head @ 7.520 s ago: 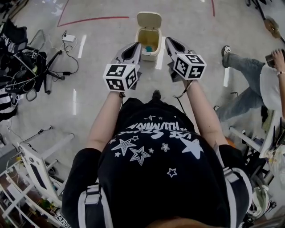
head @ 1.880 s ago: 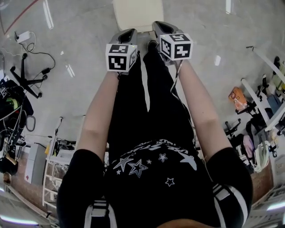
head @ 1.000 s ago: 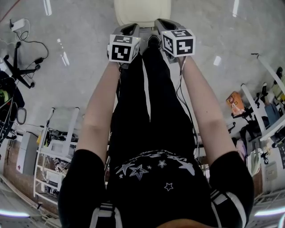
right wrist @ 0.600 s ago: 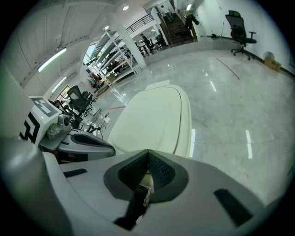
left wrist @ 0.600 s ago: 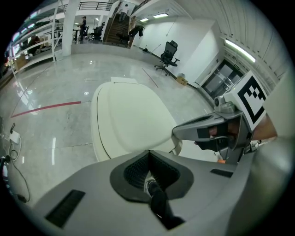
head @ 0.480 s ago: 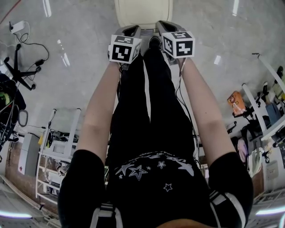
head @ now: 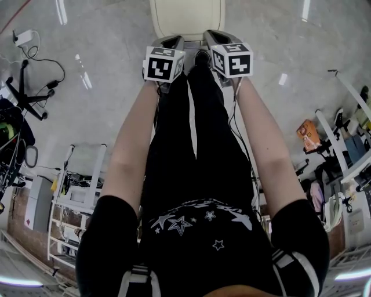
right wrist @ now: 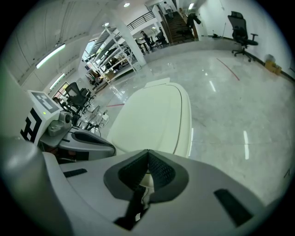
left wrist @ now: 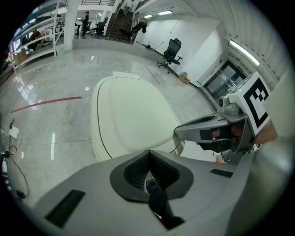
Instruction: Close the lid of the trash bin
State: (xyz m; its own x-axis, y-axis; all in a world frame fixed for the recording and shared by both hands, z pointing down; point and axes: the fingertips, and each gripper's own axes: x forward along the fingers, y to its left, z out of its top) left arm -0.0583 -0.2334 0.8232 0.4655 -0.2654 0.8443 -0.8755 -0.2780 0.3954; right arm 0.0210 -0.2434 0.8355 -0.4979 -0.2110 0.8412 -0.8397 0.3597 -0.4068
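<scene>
Meeting at their tips with nothing between them, the jaws of the left gripper (left wrist: pixel 148 153) and the right gripper (right wrist: pixel 148 152) are held side by side just at the near edge of the trash bin (head: pixel 186 20). Its cream lid (left wrist: pixel 131 115) is seen shut down flat, on the glossy grey floor (head: pixel 87 116).

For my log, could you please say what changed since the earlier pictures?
The trash bin lid, upright and open before, now lies shut. The person has stepped close; the left hand-held gripper and right hand-held gripper sit by its near edge, jaws together. The last second looks unchanged.
</scene>
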